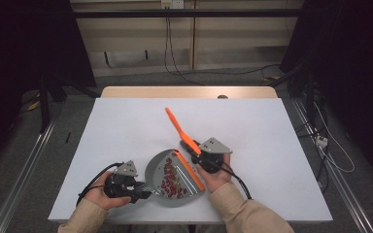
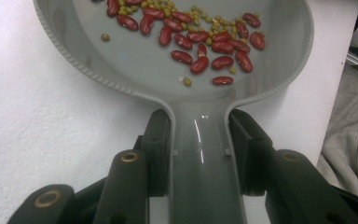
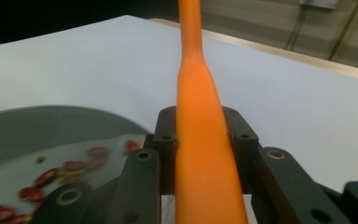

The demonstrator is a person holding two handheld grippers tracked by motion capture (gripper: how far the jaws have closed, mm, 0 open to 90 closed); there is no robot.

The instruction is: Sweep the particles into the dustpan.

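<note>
1. The left gripper [image 1: 138,191], low and left of centre in the high view, has its jaws closed on the handle of the grey dustpan [image 1: 156,170]; the left gripper view shows both pads pressed flat against the handle's sides.
2. The right gripper [image 1: 194,149], just right of centre, has its jaws clamped tight on the handle of the orange brush [image 1: 178,127], whose handle points up toward the middle of the frame while its head lies along the pan's right edge.
3. The beans [image 2: 200,39], red kidney beans mixed with small green ones, lie inside the pan; in the high view they sit in its lower right half, next to the brush head.
4. Judged from this, the sweeping step is nearly done: no loose beans can be made out on the white bench [image 1: 272,145].
5. The next move probably calls for lifting the brush clear of the pan rim while keeping the pan level so nothing rolls out.
6. Around: a wooden edge beyond the white sheet, cables [image 1: 170,43] hanging at the top centre, grey floor on both sides.
7. Nothing stands between the grippers and the open bench; the pan's shallow open lip is the main spill risk.
</note>
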